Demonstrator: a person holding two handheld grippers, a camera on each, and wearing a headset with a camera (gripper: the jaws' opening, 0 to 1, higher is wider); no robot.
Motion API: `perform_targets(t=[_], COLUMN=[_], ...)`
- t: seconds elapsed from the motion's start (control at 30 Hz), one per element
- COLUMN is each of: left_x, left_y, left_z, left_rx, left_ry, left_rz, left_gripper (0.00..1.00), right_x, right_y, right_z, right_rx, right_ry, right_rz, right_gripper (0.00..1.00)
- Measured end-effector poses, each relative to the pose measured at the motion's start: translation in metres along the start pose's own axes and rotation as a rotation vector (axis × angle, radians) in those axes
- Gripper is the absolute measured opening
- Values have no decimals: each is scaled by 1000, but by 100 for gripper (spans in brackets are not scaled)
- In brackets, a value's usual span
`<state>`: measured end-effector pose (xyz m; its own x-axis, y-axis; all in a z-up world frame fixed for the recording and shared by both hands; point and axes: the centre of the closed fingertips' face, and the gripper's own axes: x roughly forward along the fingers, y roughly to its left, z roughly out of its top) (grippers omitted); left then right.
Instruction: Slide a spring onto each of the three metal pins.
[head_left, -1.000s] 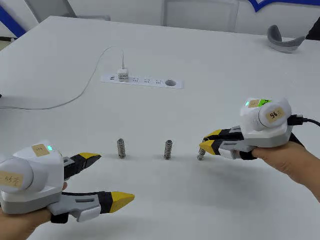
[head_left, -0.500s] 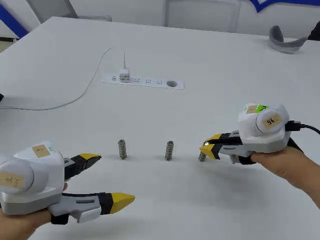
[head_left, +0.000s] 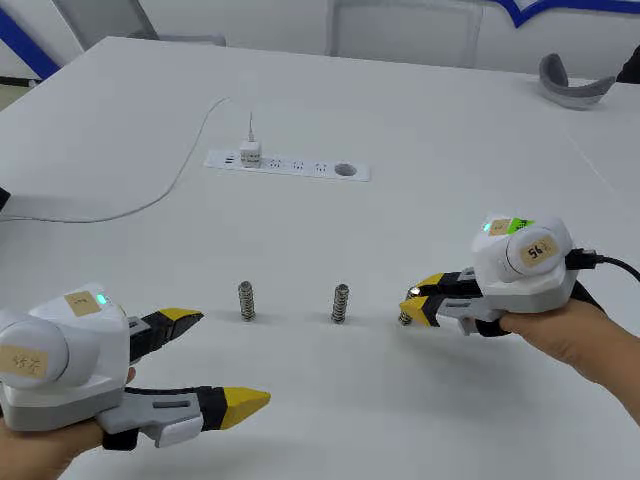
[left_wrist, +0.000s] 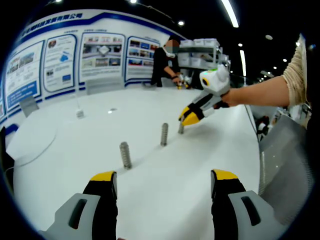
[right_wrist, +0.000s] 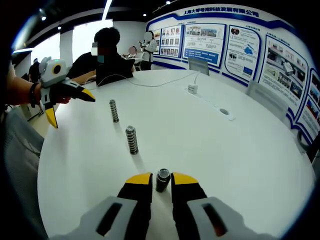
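**Operator:** Where was the work, and which tool was on it?

**Observer:** Three springs stood upright in a row across the bench (head_left: 330, 210), running 9 to 3 o'clock in the head view. Your right tool (head_left: 412, 303) was at the 3 o'clock end. Its jaws were drawn narrow and pinched the third spring (right_wrist: 163, 180) from both sides, low down near the bench. The pin inside the coils was hidden, so I could not tell how far down it the spring sat.

**Operator:** And the axis?

**Observer:** Vertical. The spring's long axis rose straight off the bench and your right tool lay nearly level, crossing it at a right angle. My judgement is that any seating move had to go straight down that axis. A sideways drag would have tipped it.

**Operator:** The other two?

**Observer:** From the right tool, the middle spring (right_wrist: 132, 139) lay at 11 o'clock and the far spring (right_wrist: 114, 110) beyond it on the same line. Both stood free and well apart from each other.

**Operator:** My left?

**Observer:** Your left tool (head_left: 222, 358) was spread wide and held nothing. It was low at 7 o'clock in the head view, with the far spring nearest to it at about 1 o'clock. The right tool was plainly the nearer one for the third spring.
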<state>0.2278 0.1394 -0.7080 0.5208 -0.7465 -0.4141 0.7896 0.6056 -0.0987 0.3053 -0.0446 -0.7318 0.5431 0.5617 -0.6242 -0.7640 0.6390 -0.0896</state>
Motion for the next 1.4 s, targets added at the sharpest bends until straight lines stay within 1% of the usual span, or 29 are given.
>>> perform_targets(t=[0.33, 0.7, 0.9, 1.4], left_x=[0, 2, 1, -1], left_y=[3, 6, 9, 13], left_z=[0, -1, -2, -6], left_rx=[-3, -1, -1, -6], left_ry=[0, 2, 5, 15], left_rz=[3, 3, 5, 16], left_gripper=[78, 79, 79, 80], right_x=[-5, -21, -31, -56], right_y=[-1, 3, 9, 22], right_z=[-5, -11, -14, -19], right_rx=[-1, 2, -2, -13], right_ry=[-4, -25, -38, -68], right_rz=[-8, 2, 8, 5], right_gripper=[25, 36, 41, 49])
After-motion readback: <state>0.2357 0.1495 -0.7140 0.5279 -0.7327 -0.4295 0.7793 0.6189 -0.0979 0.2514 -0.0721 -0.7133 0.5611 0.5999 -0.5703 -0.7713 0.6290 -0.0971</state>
